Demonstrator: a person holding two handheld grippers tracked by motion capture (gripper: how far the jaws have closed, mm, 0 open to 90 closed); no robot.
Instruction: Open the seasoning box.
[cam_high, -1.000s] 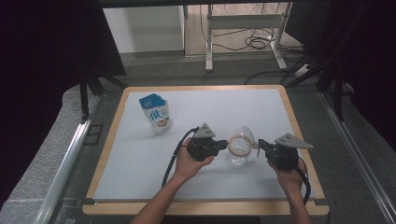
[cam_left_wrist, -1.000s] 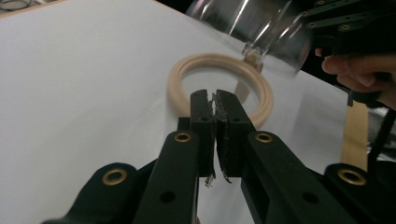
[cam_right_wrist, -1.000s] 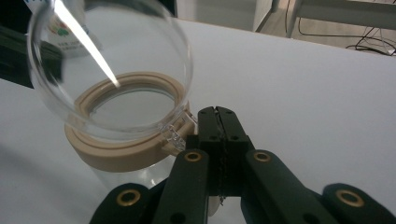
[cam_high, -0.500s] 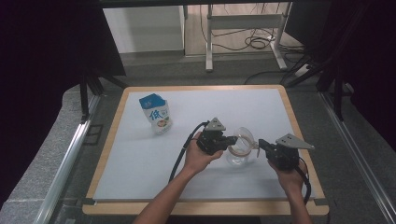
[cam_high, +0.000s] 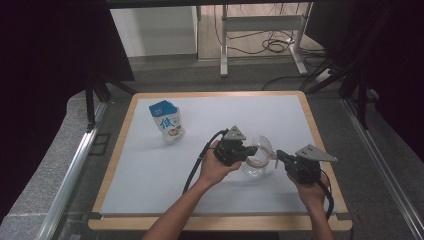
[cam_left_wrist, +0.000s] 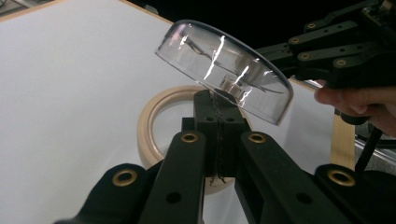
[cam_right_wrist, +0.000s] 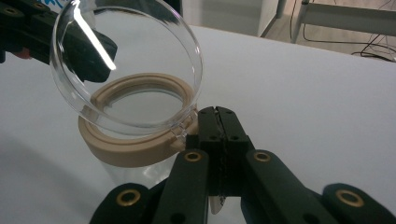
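A clear glass jar with a beige collar stands right of the middle of the white board. Its clear domed lid is tilted up off the collar, still joined at one side. My left gripper is shut on the small knob at the lid's centre and holds the lid raised. From the right, my right gripper is shut on a thin tab at the collar's edge. In the high view the left gripper and right gripper flank the jar.
A blue and white pouch stands upright at the back left of the white board, which has a wooden frame. Beyond the table's far edge are metal legs and cables on the floor.
My left gripper moved right to the jar and slightly up, and the lid now tilts up off the collar. The right gripper kept still.
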